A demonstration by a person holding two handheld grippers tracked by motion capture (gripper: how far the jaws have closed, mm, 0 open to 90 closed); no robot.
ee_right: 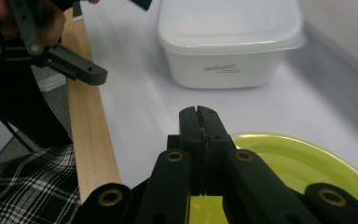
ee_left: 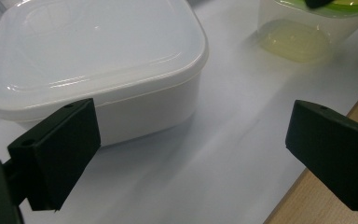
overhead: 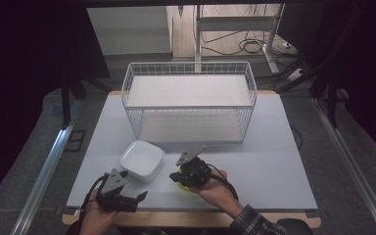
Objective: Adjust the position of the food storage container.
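A white square container with a lid point(overhead: 142, 159) sits on the table's front left, large in the left gripper view point(ee_left: 93, 65) and ahead in the right gripper view point(ee_right: 228, 37). My left gripper point(overhead: 132, 185) is open just in front of it, with nothing between the jaws point(ee_left: 193, 144). To its right stands a clear cup with a yellow-green lid point(ee_left: 307, 28). My right gripper point(overhead: 178, 174) is over this lid point(ee_right: 307, 163), its jaws shut tight point(ee_right: 199, 116) above the lid's rim.
A white wire basket point(overhead: 189, 73) with a shelf stands at the back middle of the pale tabletop point(overhead: 274, 166). The wooden front edge point(ee_right: 86, 130) runs close under both hands. A plaid sleeve point(overhead: 252, 220) comes in at the bottom right.
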